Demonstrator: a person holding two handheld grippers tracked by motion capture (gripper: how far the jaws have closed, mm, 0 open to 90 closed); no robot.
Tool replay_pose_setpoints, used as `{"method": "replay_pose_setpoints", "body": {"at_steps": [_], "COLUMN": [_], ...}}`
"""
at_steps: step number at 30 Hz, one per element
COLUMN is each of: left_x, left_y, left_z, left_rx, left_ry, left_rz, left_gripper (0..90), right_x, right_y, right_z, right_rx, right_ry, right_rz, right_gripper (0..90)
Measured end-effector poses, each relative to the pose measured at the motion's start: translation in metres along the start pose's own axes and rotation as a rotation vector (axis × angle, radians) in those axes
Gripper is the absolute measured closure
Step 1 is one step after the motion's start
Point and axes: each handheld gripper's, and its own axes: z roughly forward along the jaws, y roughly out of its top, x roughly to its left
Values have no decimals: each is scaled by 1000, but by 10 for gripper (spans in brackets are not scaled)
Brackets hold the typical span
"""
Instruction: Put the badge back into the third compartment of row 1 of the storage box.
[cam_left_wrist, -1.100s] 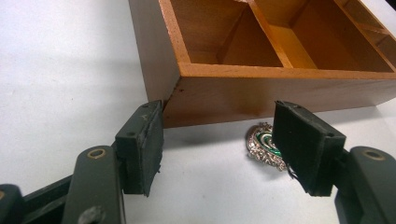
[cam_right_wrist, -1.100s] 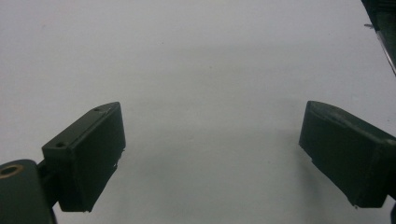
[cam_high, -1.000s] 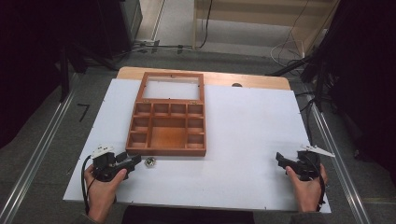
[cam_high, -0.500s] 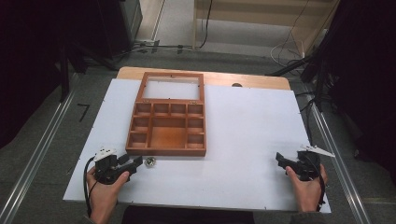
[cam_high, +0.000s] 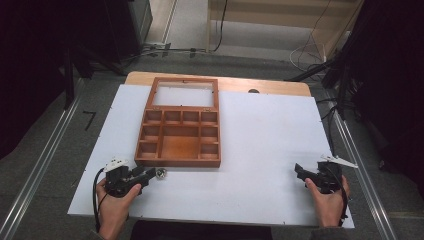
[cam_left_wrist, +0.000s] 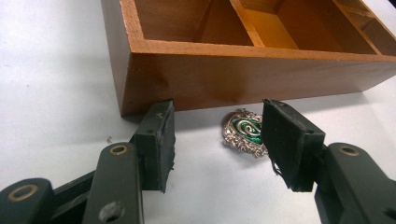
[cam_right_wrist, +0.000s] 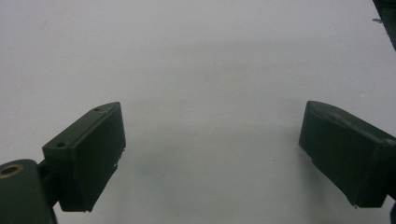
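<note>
In the left gripper view the brooch (cam_left_wrist: 243, 132) lies at our left claw's (cam_left_wrist: 217, 144) one o'clock, touching its right pad while the jaws, not yet gripping, have just been closing.

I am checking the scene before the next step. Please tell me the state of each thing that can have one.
Wooden box: lid open, compartments empty.
Brooch: lying on the table by the box wall, between the jaws, not gripped.
Left hand-held gripper: open, jaws have just been closing.
Right hand-held gripper: open, holding nothing.
</note>
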Motion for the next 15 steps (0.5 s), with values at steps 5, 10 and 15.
{"method": "replay_pose_setpoints", "body": {"at_steps": [5,10,15], "left_x": [-2,-5,-7], "left_y": [-1,-2,-2], "left_z": [4,7,11], "left_rx": [9,18,31], "left_ry": [-9,-10,-6], "left_rz": [7,21,36], "left_gripper": [456,456,454], "right_x": [0,1,1], "right_y": [0,0,0], "right_z": [0,1,2], "right_rx": [2,6,11], "right_ry": [3,4,8], "right_rz": [-3,-2,-1], "right_gripper": [56,56,56]}}
